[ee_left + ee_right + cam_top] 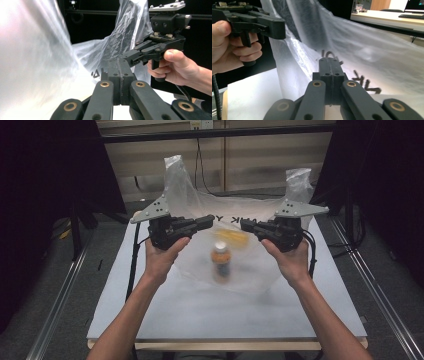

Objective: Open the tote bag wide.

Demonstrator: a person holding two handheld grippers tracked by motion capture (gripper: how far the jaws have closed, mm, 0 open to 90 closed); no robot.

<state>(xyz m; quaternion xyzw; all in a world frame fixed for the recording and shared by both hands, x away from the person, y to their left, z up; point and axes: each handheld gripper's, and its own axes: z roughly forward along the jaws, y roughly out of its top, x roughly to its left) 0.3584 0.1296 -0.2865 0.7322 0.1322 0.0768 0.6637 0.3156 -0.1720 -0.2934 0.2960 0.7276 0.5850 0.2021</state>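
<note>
You've got the bag lifted off the desk w/ both tools, one on each side of the mouth. Left tool has its jaws together, pinched on the bag's rim; the left gripper view shows the jaws pressed flat w/ film running off past them. Right tool is the same, jaws together on the opposite rim, black lettering on the film just beyond it in the right gripper view. The two handles stick up behind each tool. Inside, a bottle w/ an orange label hangs low in the middle, blurred, so prob swinging. A yellow item sits just behind it, too smeared to ID.

Step in hand, as I read it: carrying or shaking the loaded bag, items already in. Next move calls for keeping both pinches tight and level, since thin film could slip out. Let the bottle settle, then lower the bag till its bottom rests on the desk before you ease either tool.
</note>
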